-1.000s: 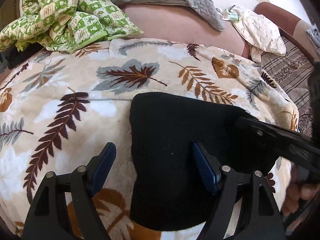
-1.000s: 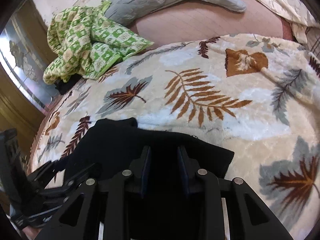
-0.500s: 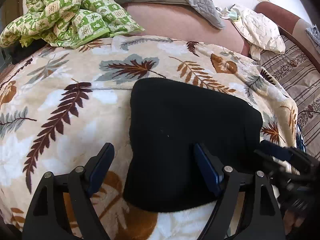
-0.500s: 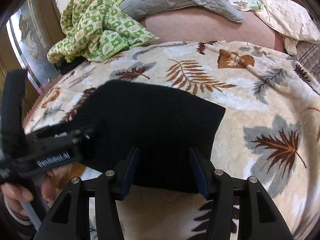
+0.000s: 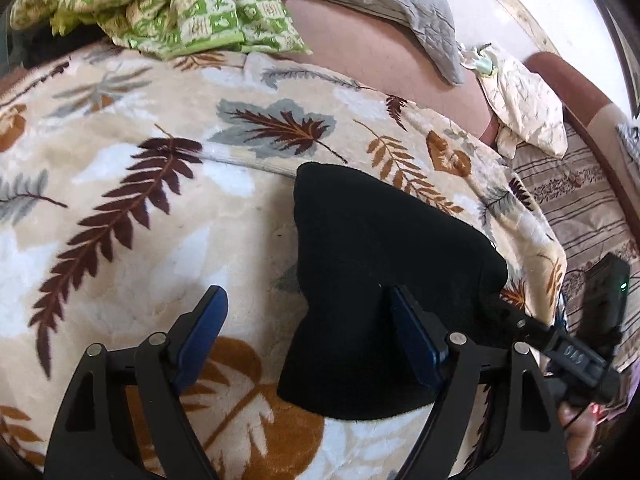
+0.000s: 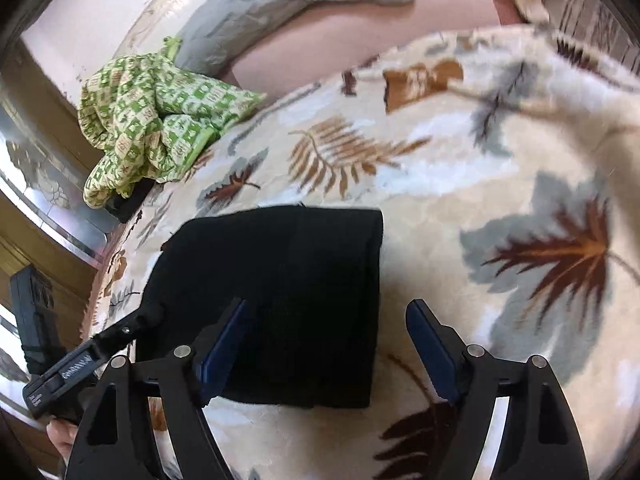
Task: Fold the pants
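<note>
Both claws spread, gripping nothing. Right claw jaws just opened; folded black pants lie flat under its left finger, under left claw right finger.

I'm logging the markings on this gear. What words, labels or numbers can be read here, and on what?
White lettering on the left gripper body, right wrist view: too blurred to read.
Raised characters on the right gripper body, left wrist view: not legible.
Black pants, leaf-print blanket: no text.

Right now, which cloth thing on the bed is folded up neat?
The black pants, lying flat in a tidy rectangle on the leaf blanket. The green checked cloth and the grey quilt are crumpled.
</note>
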`<state>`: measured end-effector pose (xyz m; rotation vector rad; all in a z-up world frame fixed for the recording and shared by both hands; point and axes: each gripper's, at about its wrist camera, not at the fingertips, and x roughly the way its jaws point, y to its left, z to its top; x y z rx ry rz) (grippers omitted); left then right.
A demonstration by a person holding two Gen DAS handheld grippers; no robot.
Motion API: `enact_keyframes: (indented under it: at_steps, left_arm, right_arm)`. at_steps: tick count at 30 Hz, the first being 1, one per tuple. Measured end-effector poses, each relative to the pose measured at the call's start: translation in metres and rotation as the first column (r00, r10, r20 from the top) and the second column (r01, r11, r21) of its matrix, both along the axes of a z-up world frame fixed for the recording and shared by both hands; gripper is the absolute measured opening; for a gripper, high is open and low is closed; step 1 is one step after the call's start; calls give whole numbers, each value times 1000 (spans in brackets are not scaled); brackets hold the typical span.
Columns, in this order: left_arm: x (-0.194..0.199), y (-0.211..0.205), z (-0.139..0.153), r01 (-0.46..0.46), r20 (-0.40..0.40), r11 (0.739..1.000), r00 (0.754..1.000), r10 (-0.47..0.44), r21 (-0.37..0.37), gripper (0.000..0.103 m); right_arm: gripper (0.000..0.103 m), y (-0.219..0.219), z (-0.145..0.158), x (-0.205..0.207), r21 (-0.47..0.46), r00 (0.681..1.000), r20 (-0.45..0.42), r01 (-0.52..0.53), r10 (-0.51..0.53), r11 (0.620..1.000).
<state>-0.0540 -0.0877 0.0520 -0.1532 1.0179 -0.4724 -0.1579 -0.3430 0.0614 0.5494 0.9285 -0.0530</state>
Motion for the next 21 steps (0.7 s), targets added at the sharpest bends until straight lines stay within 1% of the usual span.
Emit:
enact_keyframes:
  at_steps: [5,8,10,11,15,21]
  left_arm:
    - [6,-15,-7,36,-9,999,999,-36,10,85]
    - [8,-23,-12,57,-19,998,998,-56,30,90]
    - [9,-27,-15,59,-18,997,998,-58,46,99]
    - [10,-27,-17,53,-16,997,998,-53,58,102]
    - [14,-25,-23,53,-39,997,998,-51,49,103]
    - [12,-27,-25,77,-27,995,997,-75,64,103]
  right_arm:
    - [82,0,-16,8,37,1000,-8,-18,18,999]
    - [83,0,-19,10,47,1000,-1,-16,16,999]
    - [83,1,-19,12,36,1000,2,-24,24,999]
    - [83,1,-20,13,33,1000,2,-27,27,999]
    - [83,0,-21,15,31,999,8,-37,36,999]
    - [84,1,-23,19,24,999,21,-48,47,999]
